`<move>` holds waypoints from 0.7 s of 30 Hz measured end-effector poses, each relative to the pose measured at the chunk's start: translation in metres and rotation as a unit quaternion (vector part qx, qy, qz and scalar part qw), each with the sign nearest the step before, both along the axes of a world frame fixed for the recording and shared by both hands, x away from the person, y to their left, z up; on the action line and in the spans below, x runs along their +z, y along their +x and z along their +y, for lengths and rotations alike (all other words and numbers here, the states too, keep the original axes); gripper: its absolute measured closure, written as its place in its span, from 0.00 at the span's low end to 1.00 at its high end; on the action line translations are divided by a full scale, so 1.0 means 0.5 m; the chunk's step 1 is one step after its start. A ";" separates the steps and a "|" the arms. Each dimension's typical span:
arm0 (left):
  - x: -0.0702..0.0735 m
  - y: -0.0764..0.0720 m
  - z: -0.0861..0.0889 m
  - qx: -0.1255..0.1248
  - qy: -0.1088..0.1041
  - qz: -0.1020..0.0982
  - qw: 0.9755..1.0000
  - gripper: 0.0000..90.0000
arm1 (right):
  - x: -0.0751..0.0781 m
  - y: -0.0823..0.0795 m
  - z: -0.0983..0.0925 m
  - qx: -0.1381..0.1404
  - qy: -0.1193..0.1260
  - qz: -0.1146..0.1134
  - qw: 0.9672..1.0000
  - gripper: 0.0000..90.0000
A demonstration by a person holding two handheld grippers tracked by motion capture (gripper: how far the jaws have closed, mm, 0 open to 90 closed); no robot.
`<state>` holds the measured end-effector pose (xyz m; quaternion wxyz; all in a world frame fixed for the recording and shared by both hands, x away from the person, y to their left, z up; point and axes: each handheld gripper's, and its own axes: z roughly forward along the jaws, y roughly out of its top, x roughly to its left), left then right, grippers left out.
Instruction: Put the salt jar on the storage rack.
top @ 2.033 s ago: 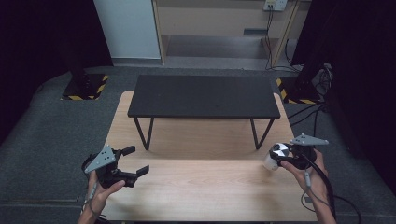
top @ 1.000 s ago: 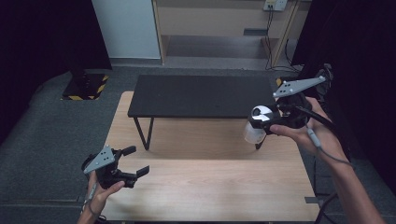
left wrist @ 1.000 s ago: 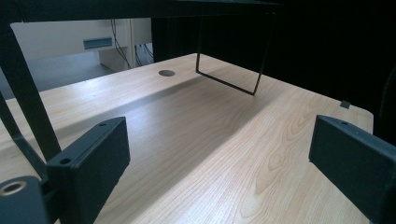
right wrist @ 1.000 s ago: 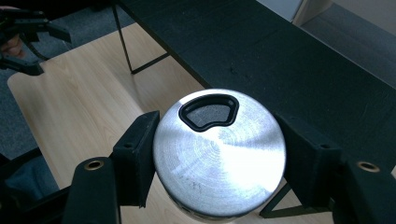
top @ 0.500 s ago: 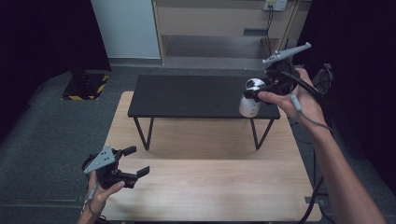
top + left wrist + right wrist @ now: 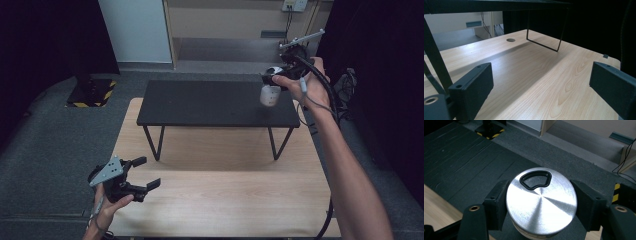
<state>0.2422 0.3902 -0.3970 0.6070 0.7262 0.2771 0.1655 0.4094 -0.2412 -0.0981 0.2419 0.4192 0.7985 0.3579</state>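
A white cup with a round brushed-metal lid (image 6: pixel 541 201) and a black-rimmed opening sits between the jaws of my right gripper (image 6: pixel 541 205), which is shut on it. In the high view the cup (image 6: pixel 270 95) hangs above the right end of the black low table (image 6: pixel 210 102), with my right gripper (image 6: pixel 280 77) held out at arm's length. Down at the front left of the wooden table, my left gripper (image 6: pixel 145 175) stands open with nothing in it. In the left gripper view my left gripper (image 6: pixel 541 82) has its jaws wide apart over bare wood (image 6: pixel 536 75).
The black low table stands on thin metal legs (image 6: pixel 152 142) on the wooden table (image 6: pixel 220 195). A round hole (image 6: pixel 510 40) is cut in the wood near its far edge. Grey carpet (image 6: pixel 50 140) lies around, with a wooden cabinet (image 6: pixel 225 20) behind.
My right gripper has carried the cup up from the wooden table's right side to above the black table's right end. The left gripper has stayed in place, open.
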 end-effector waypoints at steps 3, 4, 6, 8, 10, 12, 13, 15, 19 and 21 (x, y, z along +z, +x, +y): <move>0.000 0.001 0.000 -0.001 0.001 0.000 1.000 0.05 | -0.020 0.013 -0.007 -0.010 0.011 0.005 1.000 0.38; 0.000 0.002 0.001 -0.001 0.001 0.000 1.000 0.05 | -0.026 0.017 -0.006 -0.011 0.009 0.007 1.000 0.38; 0.000 0.002 0.001 -0.001 0.001 0.000 1.000 0.05 | -0.038 0.024 -0.008 -0.013 0.009 0.012 1.000 0.38; 0.000 0.002 0.001 -0.001 0.001 0.000 1.000 0.05 | -0.049 0.031 -0.011 -0.016 0.011 0.017 1.000 0.38; 0.000 0.003 0.001 -0.001 0.001 0.000 1.000 0.05 | -0.056 0.036 -0.011 -0.019 0.007 0.021 1.000 0.38; -0.001 0.003 0.001 0.000 0.000 0.001 1.000 0.05 | -0.062 0.039 -0.012 -0.021 0.007 0.023 0.999 0.38; -0.001 0.003 0.001 0.000 0.000 0.002 1.000 0.05 | -0.065 0.040 -0.014 -0.022 0.009 0.024 0.999 0.38; -0.001 0.003 0.002 0.000 0.000 0.001 1.000 0.05 | -0.070 0.043 -0.017 -0.022 0.011 0.026 0.999 0.38; -0.001 0.002 0.002 0.001 0.000 0.001 1.000 0.05 | -0.080 0.044 -0.022 -0.027 0.021 0.026 0.999 0.38; -0.001 0.002 0.002 0.000 0.000 0.001 1.000 0.05 | -0.091 0.039 -0.029 -0.028 0.037 0.022 0.999 0.28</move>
